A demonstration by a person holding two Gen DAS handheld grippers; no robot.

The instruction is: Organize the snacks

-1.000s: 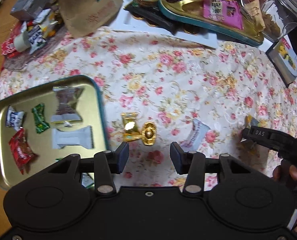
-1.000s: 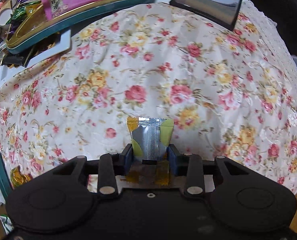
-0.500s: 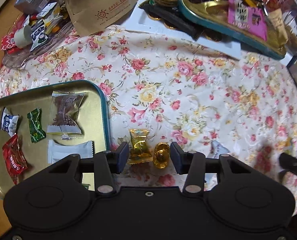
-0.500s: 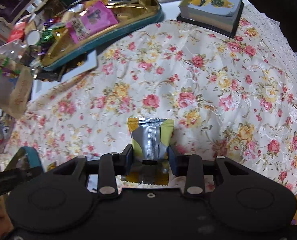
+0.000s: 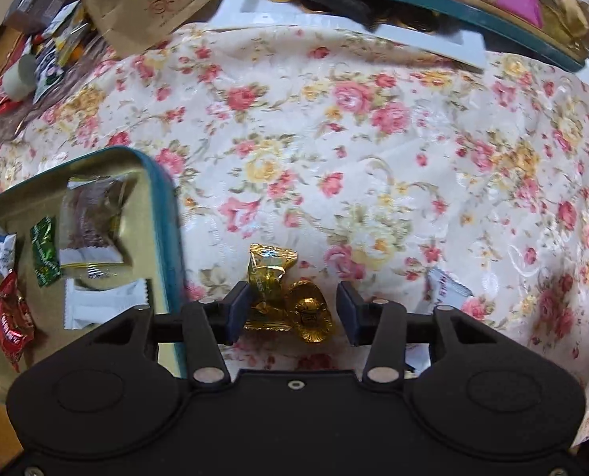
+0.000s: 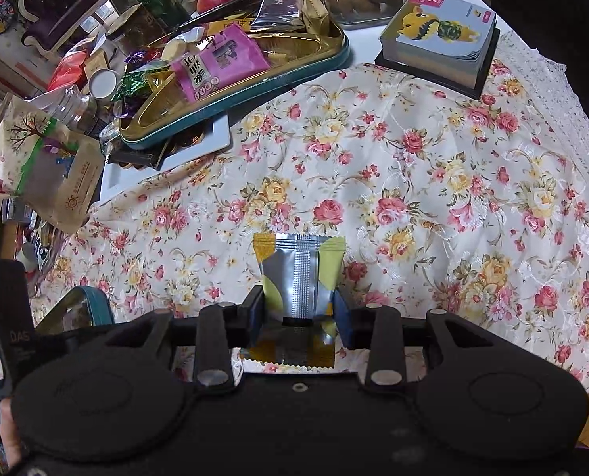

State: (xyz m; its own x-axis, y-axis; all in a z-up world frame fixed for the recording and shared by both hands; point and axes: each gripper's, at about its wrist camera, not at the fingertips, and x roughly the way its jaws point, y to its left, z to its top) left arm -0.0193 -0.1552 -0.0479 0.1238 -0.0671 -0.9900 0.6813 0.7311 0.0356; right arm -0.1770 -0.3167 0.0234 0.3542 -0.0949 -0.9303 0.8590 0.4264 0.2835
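In the left wrist view my left gripper (image 5: 292,313) is open, low over the floral cloth. A gold-wrapped candy (image 5: 268,277) and a gold ingot-shaped candy (image 5: 312,311) lie between its fingers. To the left stands a gold tray with a teal rim (image 5: 163,182) that holds several wrapped snacks (image 5: 90,222). A white packet (image 5: 447,287) lies on the cloth at the right. In the right wrist view my right gripper (image 6: 298,315) is shut on a silver and yellow snack packet (image 6: 300,273), held above the cloth. The tray's corner (image 6: 92,301) and the left gripper's body (image 6: 4,317) show at the left.
A second teal-rimmed tray full of snacks (image 6: 231,91) sits at the back on a white board (image 5: 413,39). A brown paper bag (image 6: 52,174), jars and fruit crowd the back left. A card deck (image 6: 441,43) lies at the back right. The table edge runs along the right.
My left gripper moved forward and down until the two gold candies lie between its open fingers. My right gripper lifted the packet and pulled back, so more of the table shows.
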